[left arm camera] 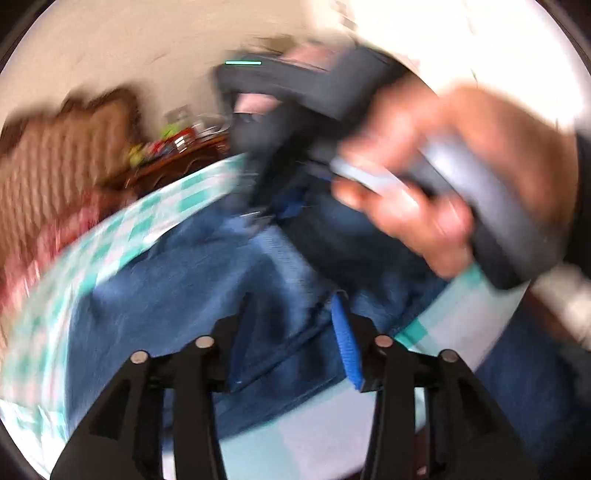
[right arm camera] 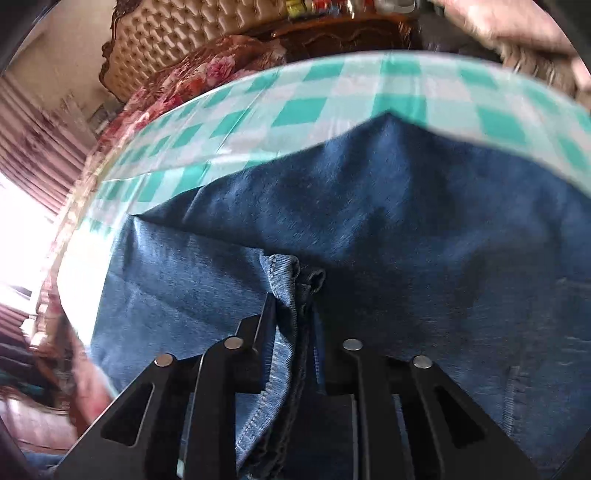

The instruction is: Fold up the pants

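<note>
Two wrist views were recorded, the left one heavily motion-blurred. No container holding anything could be made out; small colourful items on a dark wooden sideboard (right arm camera: 332,29) beyond the table were too smeared to identify. The pants (right arm camera: 388,221), blue denim, lay spread on the table under a teal-and-white checked tablecloth (right arm camera: 303,107), covering most of the near half of the cloth in both views. In the right wrist view the right gripper (right arm camera: 295,314) had its jaws pressed onto a bunched, stitched edge of the denim, which stood up between the fingers and ran back toward the camera. Whether that edge was a hem or waistband could not be told. In the left wrist view the left gripper (left arm camera: 295,325) showed its jaws spread, with denim lying under and between them; a blue pad (left arm camera: 345,347) lined the inner face of one finger. Contact between the fingers and the cloth could not be judged through the blur. The right hand (left arm camera: 454,184) gripped the dark body of the other tool above the far part of the pants. A tufted headboard (right arm camera: 177,40) and floral bedding (right arm camera: 199,74) stood behind the table, cut off by the fisheye rim.
</note>
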A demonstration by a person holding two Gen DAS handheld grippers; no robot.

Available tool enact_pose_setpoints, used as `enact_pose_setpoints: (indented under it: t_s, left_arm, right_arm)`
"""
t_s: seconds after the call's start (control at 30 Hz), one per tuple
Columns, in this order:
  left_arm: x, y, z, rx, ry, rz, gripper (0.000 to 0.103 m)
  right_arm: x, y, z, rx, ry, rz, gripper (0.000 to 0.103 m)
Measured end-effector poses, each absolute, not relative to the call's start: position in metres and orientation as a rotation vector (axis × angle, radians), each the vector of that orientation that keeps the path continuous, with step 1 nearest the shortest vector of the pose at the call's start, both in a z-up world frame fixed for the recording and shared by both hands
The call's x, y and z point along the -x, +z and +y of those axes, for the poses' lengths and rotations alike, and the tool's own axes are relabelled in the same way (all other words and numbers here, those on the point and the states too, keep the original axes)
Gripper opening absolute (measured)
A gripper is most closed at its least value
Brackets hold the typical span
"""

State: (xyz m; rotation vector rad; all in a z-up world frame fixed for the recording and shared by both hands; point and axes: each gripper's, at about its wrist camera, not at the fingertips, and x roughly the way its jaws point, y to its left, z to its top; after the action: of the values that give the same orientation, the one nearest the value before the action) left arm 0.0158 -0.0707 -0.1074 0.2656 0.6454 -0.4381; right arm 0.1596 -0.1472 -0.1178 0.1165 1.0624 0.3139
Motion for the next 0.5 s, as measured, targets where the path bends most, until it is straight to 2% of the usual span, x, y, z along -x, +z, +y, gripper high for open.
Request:
enact_pose_setpoints:
  t_s: [0.07,0.13,0.17,0.2,0.23,0.27,0.3,0.47,0.5]
  left_arm:
    - [-0.022,-0.09,-0.017,-0.081,-0.396,0.67,0.045]
    - [-0.034,-0.083,0.026,0.014,-0.297,0.685,0.043]
    - [-0.045,-0.081,0.054,0.045,-0.203,0.686,0.037]
    - [-0.06,-0.079,0.075,0.069,-0.152,0.7,0.028]
    - [-0.072,-0.081,0.089,0.089,-0.127,0.728,0.026]
    - [-0.09,-0.086,0.101,0.097,-0.117,0.775,0.024]
    - [-0.102,-0.089,0.108,0.091,-0.118,0.797,0.02]
    - [-0.159,-0.104,0.102,0.073,-0.307,0.881,0.019]
    - [-0.165,-0.116,0.098,0.079,-0.348,0.932,0.023]
  right_arm:
    - [-0.142,-0.097,-0.142,-0.047,0.219,0.959,0.037]
    - [-0.121,-0.083,-0.124,0.001,0.205,0.864,0.058]
    - [-0.115,-0.082,-0.116,0.011,0.206,0.837,0.077]
    - [-0.105,-0.081,-0.101,0.029,0.208,0.795,0.08]
    - [-0.101,-0.083,-0.091,0.046,0.214,0.78,0.081]
    - [-0.097,-0.087,-0.081,0.067,0.215,0.774,0.088]
    - [-0.095,-0.092,-0.071,0.085,0.203,0.777,0.088]
    - [-0.103,-0.126,-0.057,0.098,0.104,0.873,0.088]
    - [-0.106,-0.136,-0.055,0.106,0.087,0.917,0.088]
